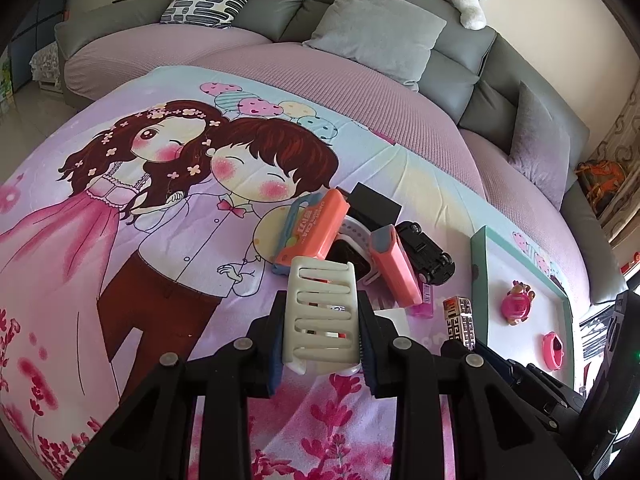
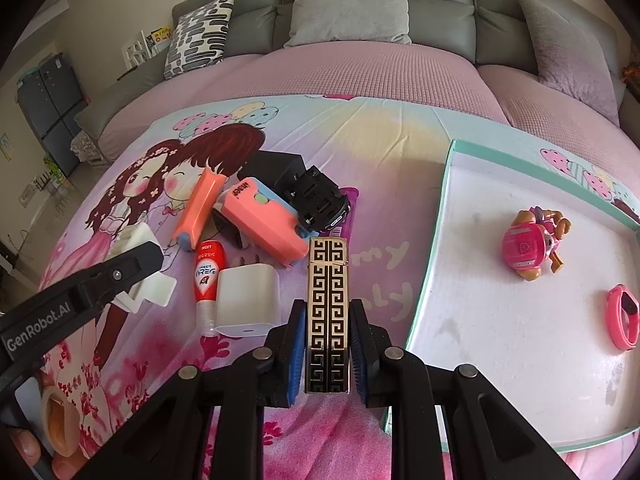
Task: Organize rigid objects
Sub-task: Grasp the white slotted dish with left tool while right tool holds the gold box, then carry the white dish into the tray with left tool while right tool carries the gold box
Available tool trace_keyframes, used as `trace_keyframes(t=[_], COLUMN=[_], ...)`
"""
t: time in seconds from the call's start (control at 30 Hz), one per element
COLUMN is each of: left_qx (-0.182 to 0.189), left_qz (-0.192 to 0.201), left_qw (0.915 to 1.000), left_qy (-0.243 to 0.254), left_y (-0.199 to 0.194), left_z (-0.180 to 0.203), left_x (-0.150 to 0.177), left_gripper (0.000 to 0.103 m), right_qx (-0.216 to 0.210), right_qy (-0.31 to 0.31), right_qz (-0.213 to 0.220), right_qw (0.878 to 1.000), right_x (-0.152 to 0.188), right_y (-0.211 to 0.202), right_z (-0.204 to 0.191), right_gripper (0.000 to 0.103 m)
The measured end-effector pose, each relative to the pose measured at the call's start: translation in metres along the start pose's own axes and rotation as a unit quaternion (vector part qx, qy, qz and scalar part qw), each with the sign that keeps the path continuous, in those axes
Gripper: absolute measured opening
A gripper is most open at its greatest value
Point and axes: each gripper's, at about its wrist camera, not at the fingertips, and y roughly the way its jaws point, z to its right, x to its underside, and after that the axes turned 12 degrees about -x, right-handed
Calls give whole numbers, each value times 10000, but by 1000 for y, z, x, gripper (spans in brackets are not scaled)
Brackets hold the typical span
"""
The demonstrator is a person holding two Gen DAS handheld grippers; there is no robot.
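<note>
My left gripper (image 1: 322,320) is shut on a white slotted plastic holder (image 1: 320,312), held above the cartoon bedsheet; it also shows in the right wrist view (image 2: 136,276). My right gripper (image 2: 326,340) is shut on a black-and-gold patterned lighter (image 2: 328,312), which also shows in the left wrist view (image 1: 460,320). A pile lies ahead: two pink cases (image 2: 260,224) (image 2: 200,208), a black toy car (image 2: 316,200), a red tube (image 2: 208,276), a white charger (image 2: 248,300). A white tray with a teal rim (image 2: 432,240) at the right holds a pink toy (image 2: 528,244) and a pink band (image 2: 622,316).
A grey sofa (image 2: 440,12) with cushions and a pink cover lies behind the sheet. A black box (image 1: 374,204) sits at the back of the pile. A pink lighter (image 1: 424,300) lies beside the car. The tray also shows at the right of the left wrist view (image 1: 480,280).
</note>
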Motion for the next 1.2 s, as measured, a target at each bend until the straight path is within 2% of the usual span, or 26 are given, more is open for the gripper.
trace_keyframes(t=[0.47, 0.73, 0.83, 1.0, 1.2], left_qx=[4, 154, 198, 305, 557], left_qz=[88, 183, 160, 156, 183], left_qw=[10000, 9991, 9980, 9948, 9843], left_qy=[3, 363, 583, 956, 1667], left_y=[-4, -11, -10, -14, -21], left_z=[9, 43, 62, 99, 162], left_x=[-1, -1, 0, 0, 7], left_gripper=[32, 32, 32, 32, 32], right_qx=[-50, 9, 151, 630, 1197], right_qy=[110, 392, 542, 882, 1583], right_qz=[156, 432, 542, 716, 771], right_qw=[9998, 9983, 9969, 9915, 9771], right_x=[-1, -5, -6, -4, 8], right_y=[-10, -30, -39, -59, -81], right_z=[6, 28, 43, 82, 137], right_gripper=[22, 22, 22, 22, 22])
